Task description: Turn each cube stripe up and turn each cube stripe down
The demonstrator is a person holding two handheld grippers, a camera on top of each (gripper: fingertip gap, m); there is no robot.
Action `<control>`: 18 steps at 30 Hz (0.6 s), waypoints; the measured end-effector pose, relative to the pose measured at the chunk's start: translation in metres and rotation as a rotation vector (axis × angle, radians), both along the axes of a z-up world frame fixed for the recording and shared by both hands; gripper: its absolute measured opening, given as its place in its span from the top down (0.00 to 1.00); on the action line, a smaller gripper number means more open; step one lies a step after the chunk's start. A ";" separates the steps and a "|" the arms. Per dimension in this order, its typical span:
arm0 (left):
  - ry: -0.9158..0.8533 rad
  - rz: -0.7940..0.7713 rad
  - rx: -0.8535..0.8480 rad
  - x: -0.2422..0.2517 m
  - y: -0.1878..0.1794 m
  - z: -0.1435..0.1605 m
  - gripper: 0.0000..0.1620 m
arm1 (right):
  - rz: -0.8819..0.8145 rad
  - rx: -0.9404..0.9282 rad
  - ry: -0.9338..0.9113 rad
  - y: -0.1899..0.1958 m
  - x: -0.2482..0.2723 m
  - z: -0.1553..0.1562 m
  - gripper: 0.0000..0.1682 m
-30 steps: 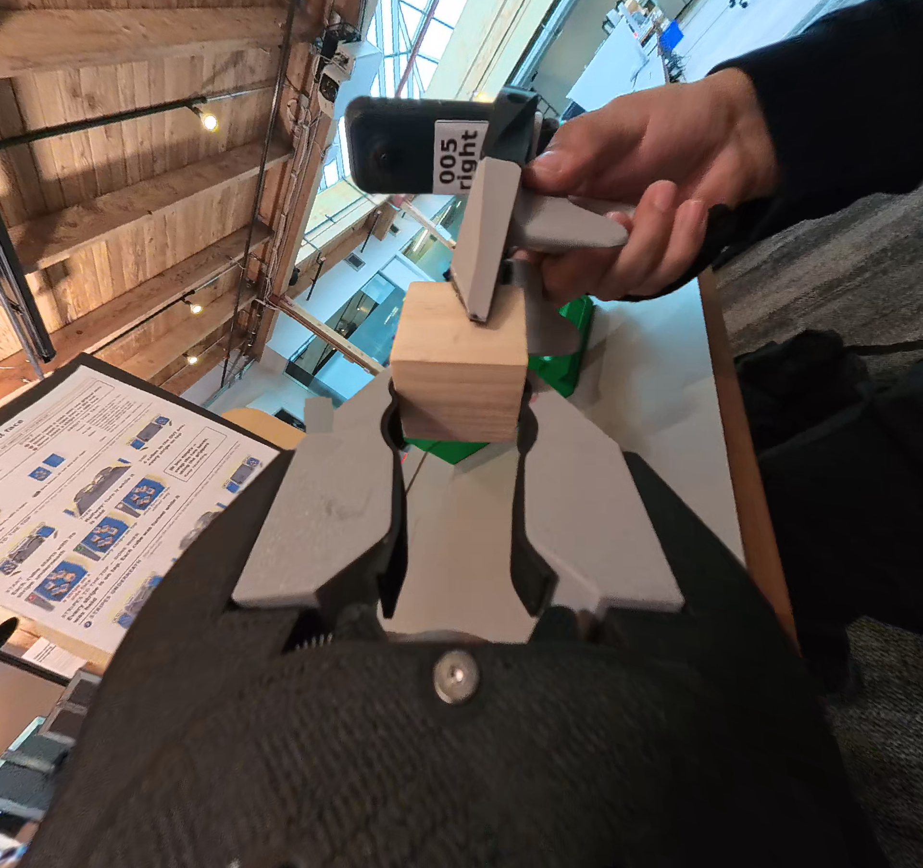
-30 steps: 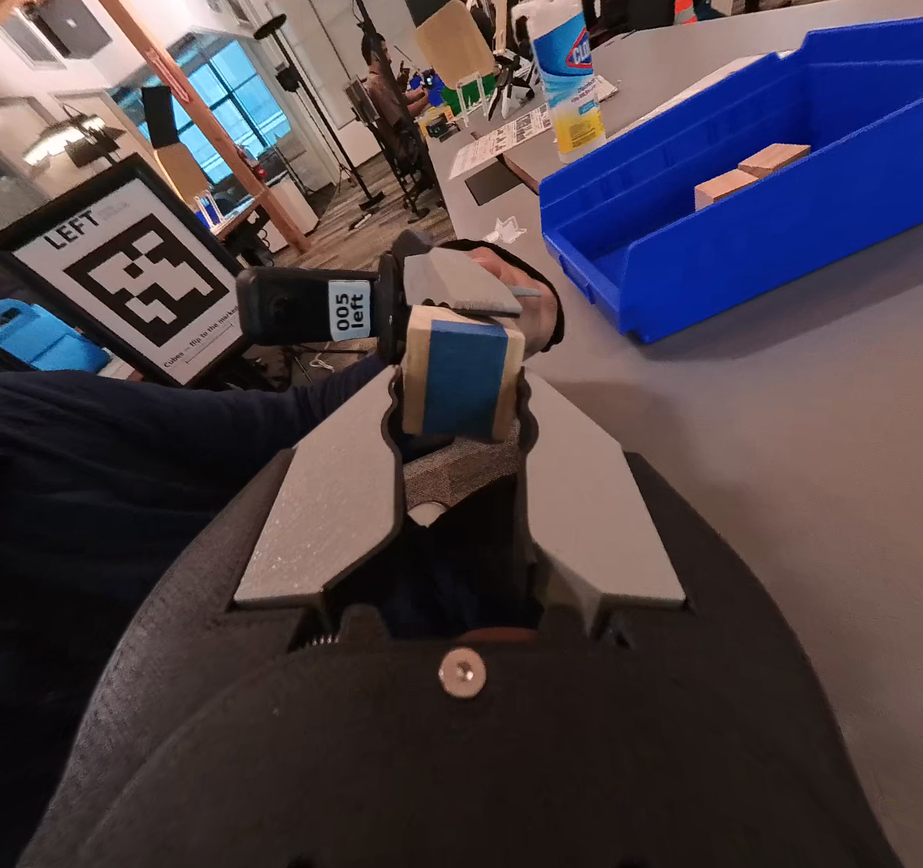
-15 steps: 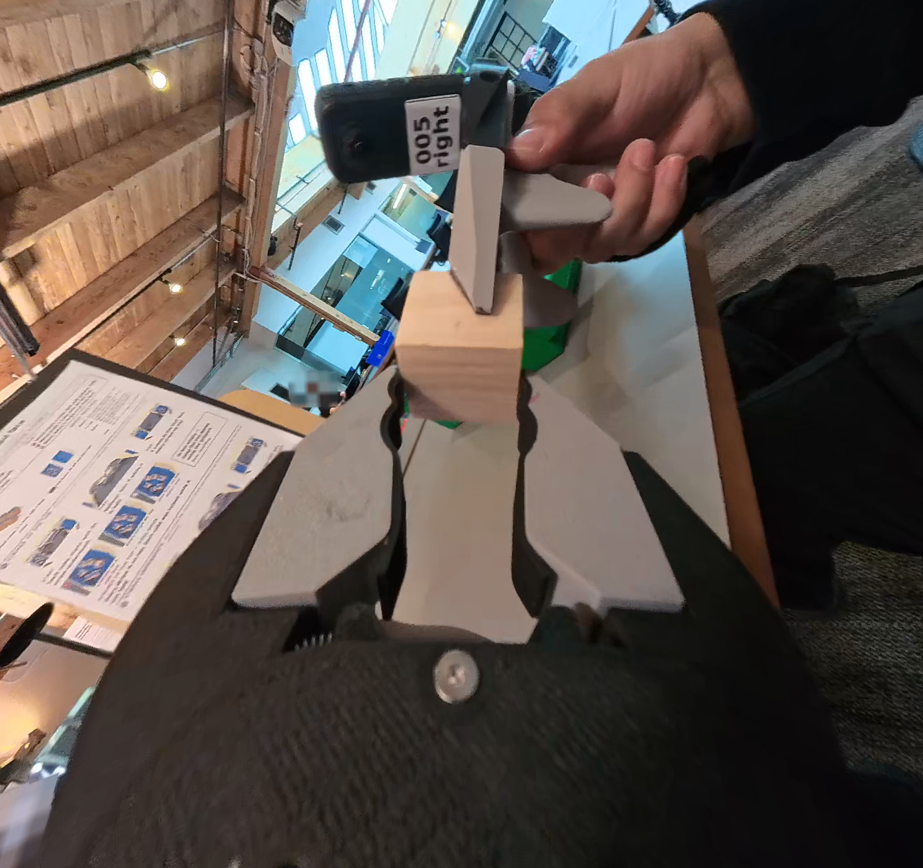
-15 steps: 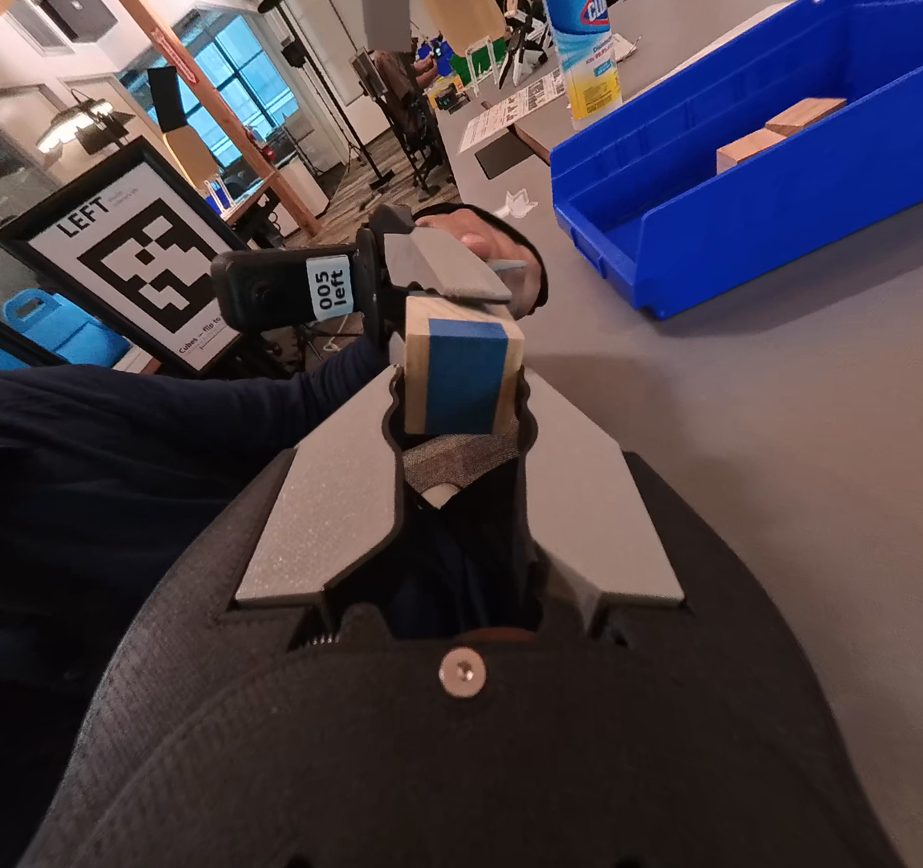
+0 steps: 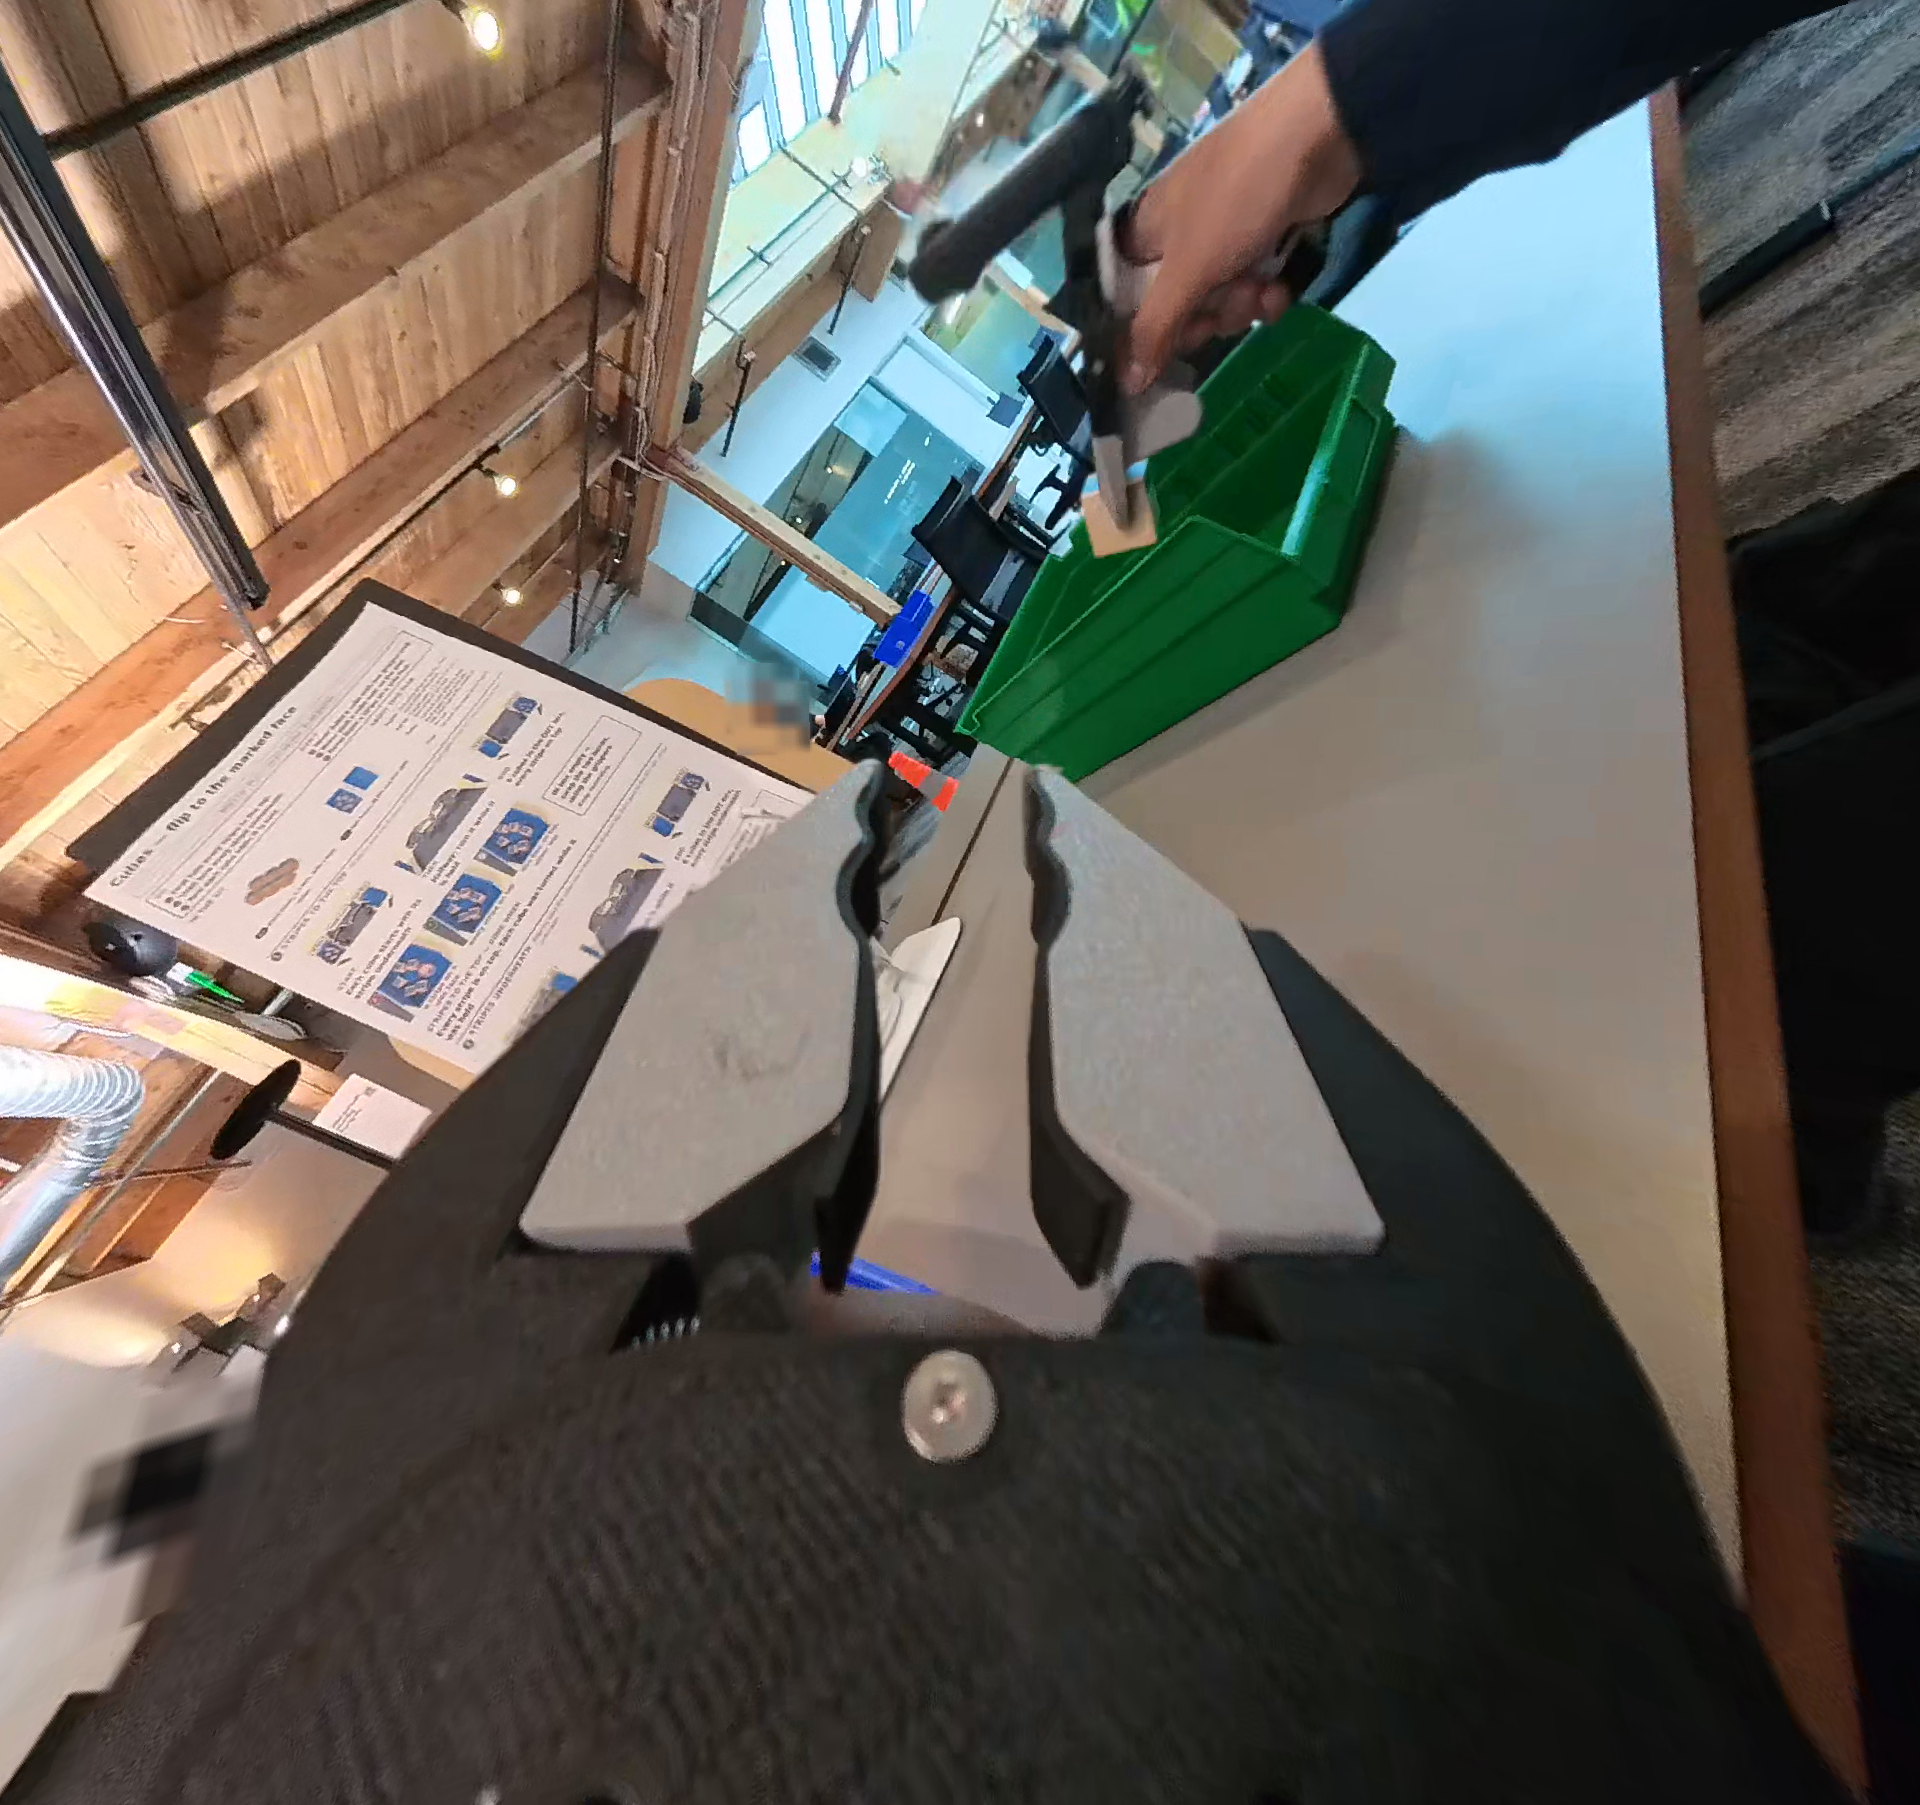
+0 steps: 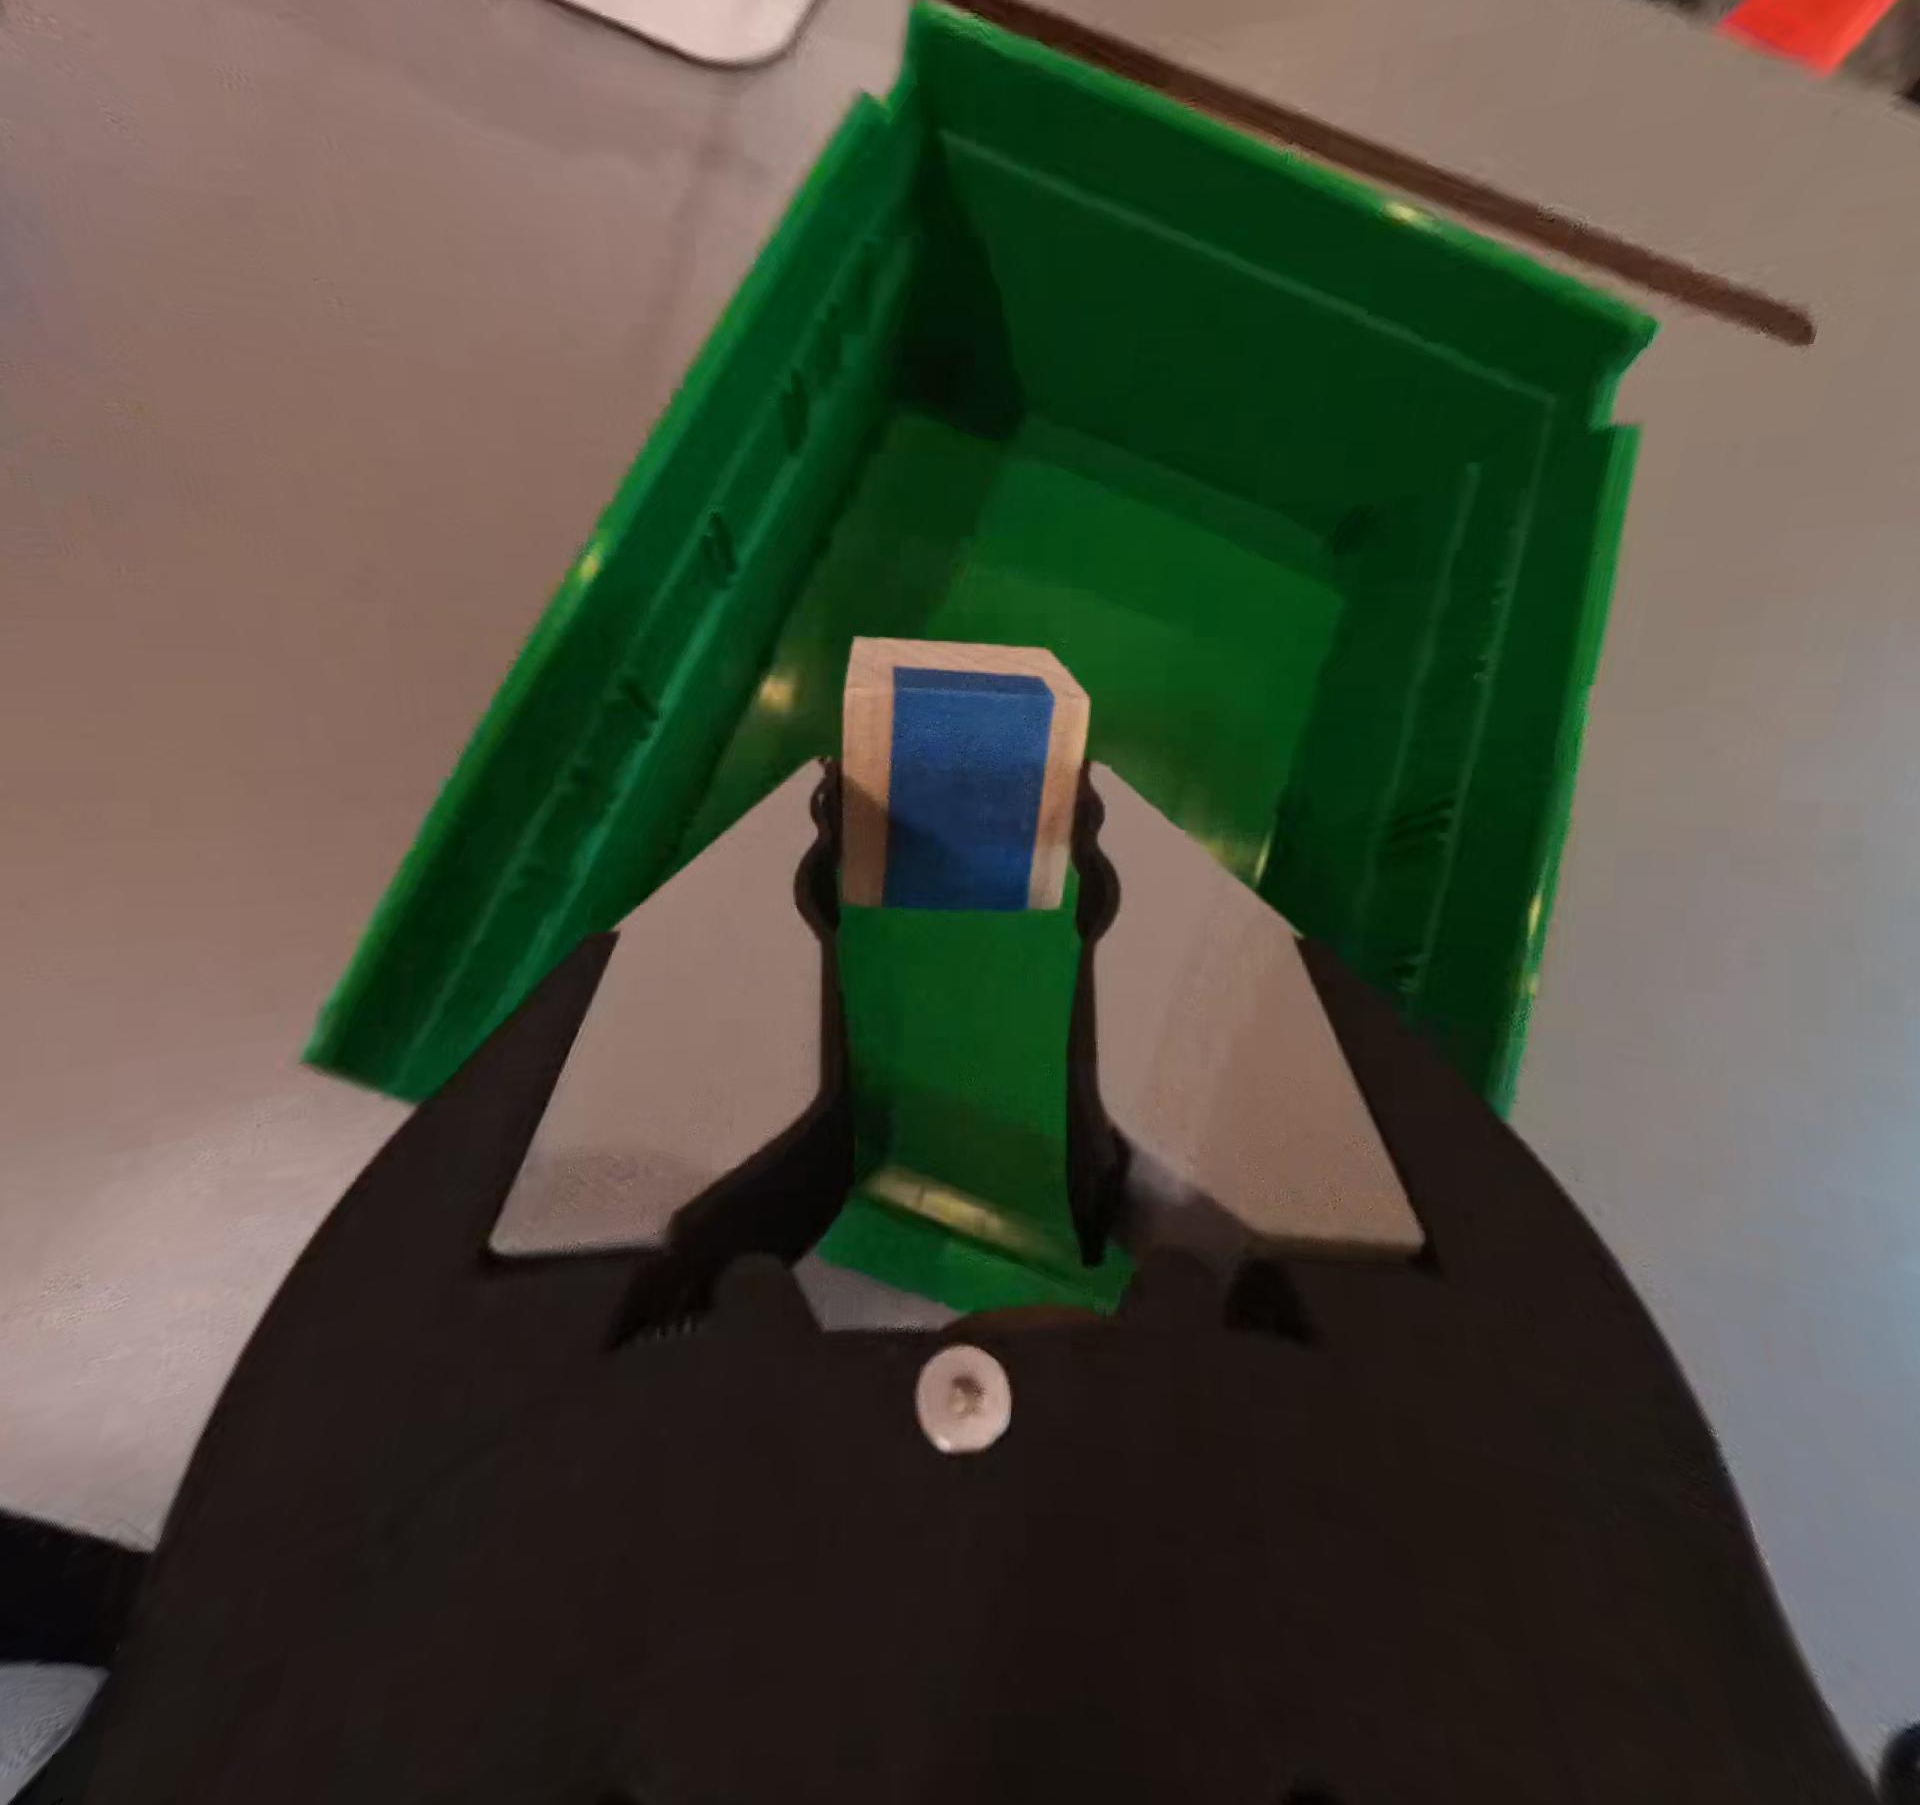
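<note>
Cube [image 6: 961, 779] of pale wood, with a blue stripe [image 6: 966, 789] across the face turned toward the camera, sits pinched between the two grey fingers of the right claw [image 6: 956, 820]. It hangs above the open green bin [image 6: 1226, 321], over the bin's near end, clear of its floor. From the left wrist view the same cube [image 5: 1120, 521] looks small and far off, held over the bin [image 5: 1174, 612], which stands near the table's [image 5: 1455, 820] far edge. A hand [image 5: 1226, 238] in a dark sleeve grips that claw's handle from above, wrist bent so the fingers point down into the bin. Left claw [image 5: 951, 820] is well apart from the bin, fingers parted with nothing between them, aimed along the table. An instruction sheet [image 5: 416, 862] stands beyond the table's left side.
</note>
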State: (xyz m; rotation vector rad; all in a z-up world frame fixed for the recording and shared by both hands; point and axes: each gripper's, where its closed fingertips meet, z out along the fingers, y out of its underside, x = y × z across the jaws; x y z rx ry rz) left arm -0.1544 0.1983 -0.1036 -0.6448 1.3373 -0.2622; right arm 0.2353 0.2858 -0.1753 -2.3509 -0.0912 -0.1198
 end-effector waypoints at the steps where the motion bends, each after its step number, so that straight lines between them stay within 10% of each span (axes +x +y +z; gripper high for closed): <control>1: 0.007 0.004 -0.005 0.000 0.001 -0.001 0.86 | -0.035 -0.045 0.000 0.011 0.016 -0.011 0.75; 10: 0.039 0.327 -0.185 -0.019 0.061 -0.003 0.88 | -0.250 -0.333 -0.056 0.044 0.079 -0.091 0.69; 18: -0.042 0.556 -0.639 -0.070 0.118 -0.023 0.85 | -0.105 0.274 0.138 -0.003 -0.013 0.051 0.68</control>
